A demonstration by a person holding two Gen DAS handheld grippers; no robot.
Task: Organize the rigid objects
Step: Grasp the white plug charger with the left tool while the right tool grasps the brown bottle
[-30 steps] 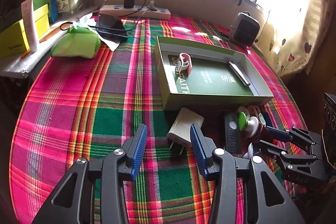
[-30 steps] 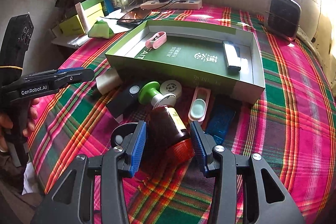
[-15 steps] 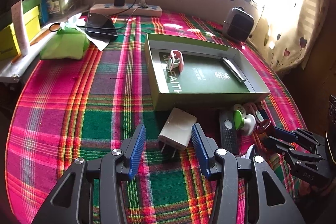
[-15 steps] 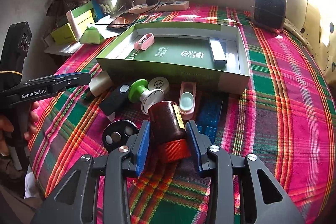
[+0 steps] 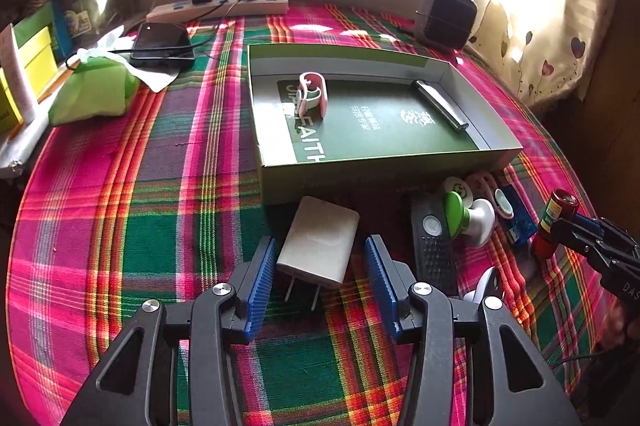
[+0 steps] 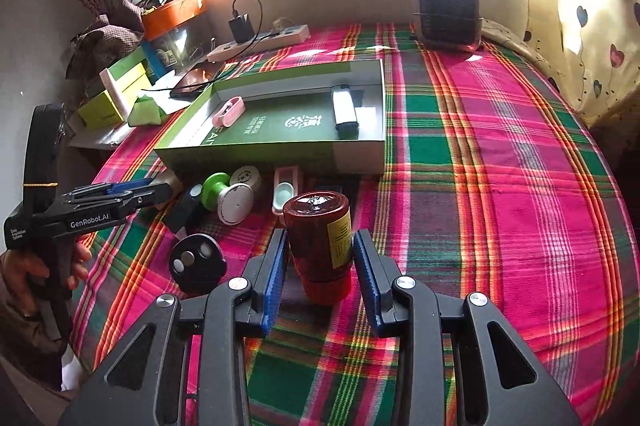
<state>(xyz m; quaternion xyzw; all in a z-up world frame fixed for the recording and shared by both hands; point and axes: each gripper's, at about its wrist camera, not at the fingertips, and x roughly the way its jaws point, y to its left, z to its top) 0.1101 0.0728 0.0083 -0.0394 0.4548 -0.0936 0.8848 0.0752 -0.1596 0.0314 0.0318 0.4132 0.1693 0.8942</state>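
My left gripper (image 5: 320,256) is open around a white plug adapter (image 5: 320,242) lying on the plaid cloth, its pads a little apart from the adapter's sides. My right gripper (image 6: 318,252) is shut on a dark red bottle (image 6: 320,238) and holds it tilted above the cloth; the bottle also shows in the left wrist view (image 5: 554,222). A green box lid (image 5: 380,166) holds a pink clip (image 5: 314,94) and a dark bar (image 5: 440,104). Before the box lie a black remote (image 5: 432,238), a green-and-white knob (image 5: 464,216) and a blue item (image 5: 520,218).
A round black disc (image 6: 196,262) lies left of the bottle. A power strip (image 5: 224,6), a phone (image 5: 164,44), a green pouch (image 5: 96,92) and a small heater (image 5: 444,14) stand at the back. Yellow-green boxes (image 5: 30,74) sit at the left edge.
My right gripper closed on the red bottle and lifted it up off the cloth. My left gripper moved forward so the white adapter lies between its fingers.
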